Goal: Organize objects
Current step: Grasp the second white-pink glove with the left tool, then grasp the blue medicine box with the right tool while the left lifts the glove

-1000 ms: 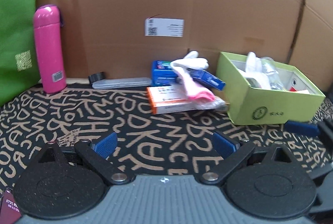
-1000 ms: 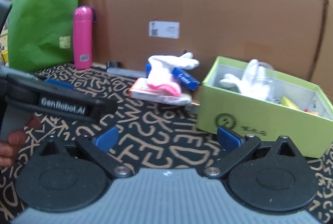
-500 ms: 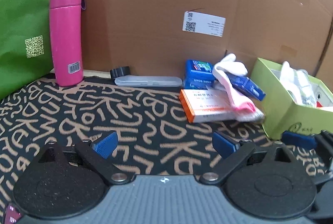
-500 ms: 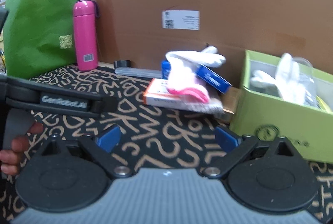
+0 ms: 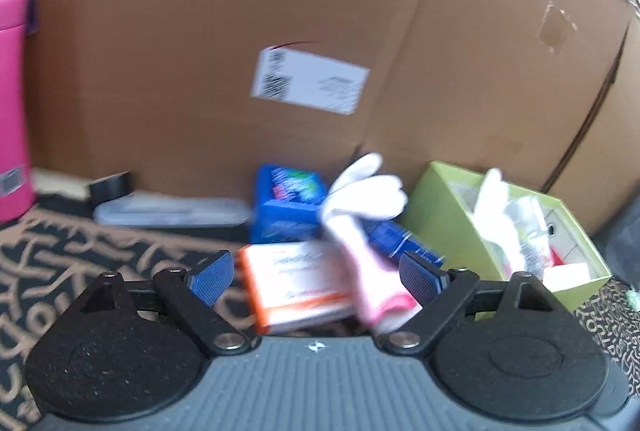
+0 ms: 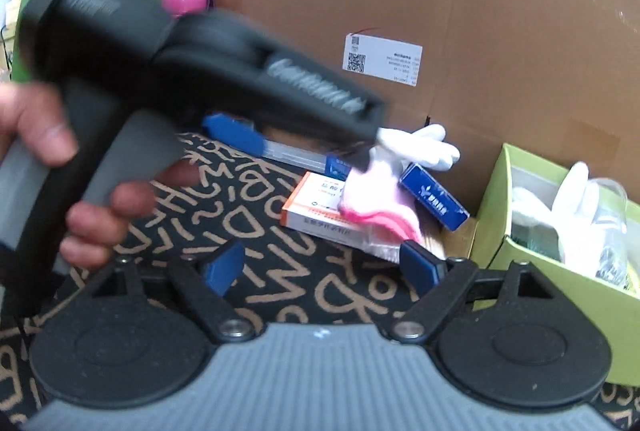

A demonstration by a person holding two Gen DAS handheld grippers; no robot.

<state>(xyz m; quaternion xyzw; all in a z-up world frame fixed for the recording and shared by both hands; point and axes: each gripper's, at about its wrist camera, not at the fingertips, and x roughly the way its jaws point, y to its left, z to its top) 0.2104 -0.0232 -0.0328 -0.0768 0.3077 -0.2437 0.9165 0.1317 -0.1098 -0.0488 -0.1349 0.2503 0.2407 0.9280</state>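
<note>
My left gripper (image 5: 316,273) is closing, pads not yet pressing, around the limp white-and-pink cloth glove (image 5: 362,251) draped over the orange-and-white cardboard carton (image 5: 296,283). Judged light, floppy; pinch mid-cuff. Right gripper (image 6: 322,265) closing, empty.

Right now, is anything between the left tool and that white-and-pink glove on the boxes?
Nothing visible. In the left wrist view the left tool is closing with nothing gripped, and the glove lies just ahead, draped over the orange box and blue box.
</note>
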